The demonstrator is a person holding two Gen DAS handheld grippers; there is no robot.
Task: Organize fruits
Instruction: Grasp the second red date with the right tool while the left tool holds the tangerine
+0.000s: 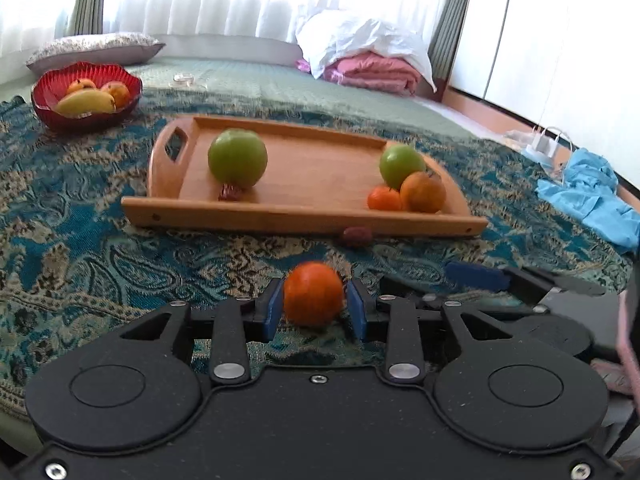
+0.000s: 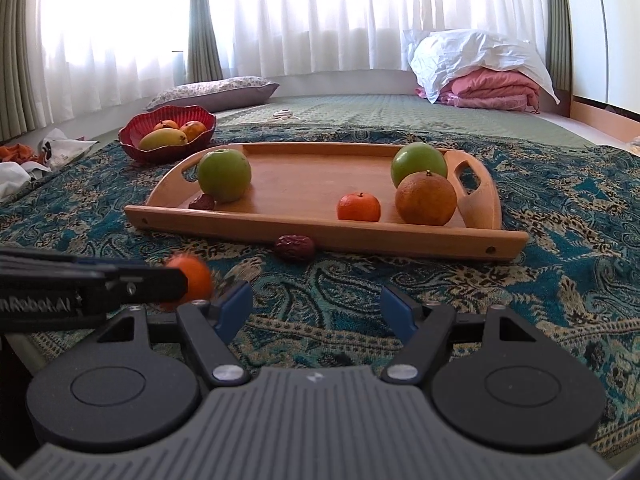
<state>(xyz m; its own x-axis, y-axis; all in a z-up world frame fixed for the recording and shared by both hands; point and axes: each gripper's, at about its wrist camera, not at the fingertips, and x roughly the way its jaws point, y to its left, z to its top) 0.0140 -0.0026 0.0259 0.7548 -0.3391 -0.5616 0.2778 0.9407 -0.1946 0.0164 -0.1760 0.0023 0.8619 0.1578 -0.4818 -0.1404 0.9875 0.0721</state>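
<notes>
We have a small orange mandarin (image 1: pixel 314 294) pinched between the blue pads of the left gripper (image 1: pixel 315 306), jaws drawn in narrow on the fruit, just above the patterned bedspread (image 1: pixel 100 256) and short of the near long edge of the wooden tray (image 1: pixel 304 222). The right gripper (image 2: pixel 316 306) hangs beside it with jaws wide and nothing between them. On the tray, one green apple (image 2: pixel 224 175) sits by the left handle with a red date (image 2: pixel 202 202) touching it; at the right end a second green apple (image 2: pixel 419 164), a large orange (image 2: pixel 426 199) and another mandarin (image 2: pixel 359 207) cluster (a stray date (image 2: pixel 295 247) lies on the bedspread against the tray's near edge). The red bowl (image 2: pixel 132 136) beyond the tray's far left corner holds a mango and oranges. Our worry: the round mandarin could squirt from the pads if the grip is shallow, or clip the tray's raised rim on the way over and roll off.
</notes>
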